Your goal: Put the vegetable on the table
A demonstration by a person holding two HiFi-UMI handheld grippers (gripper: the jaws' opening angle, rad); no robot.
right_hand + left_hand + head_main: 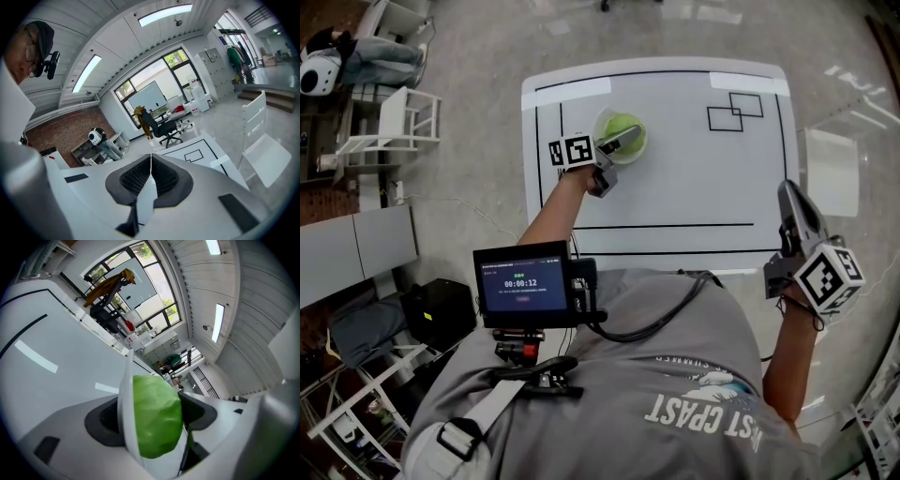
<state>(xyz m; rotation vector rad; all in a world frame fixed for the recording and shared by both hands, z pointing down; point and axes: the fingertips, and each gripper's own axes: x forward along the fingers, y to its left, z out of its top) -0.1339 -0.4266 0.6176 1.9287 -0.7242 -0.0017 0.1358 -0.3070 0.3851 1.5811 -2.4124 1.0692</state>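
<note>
Green vegetable and bowl rim sit clamped together in left tool, eleven o'clock; better to regrip the vegetable alone. Right tool closed, empty.

right gripper: jaws pressed flat together, nothing in there | white table with black outlines just past the tips | black office chair with a yellowish jacket over it, further back | big windows behind, brick wall off left
</note>
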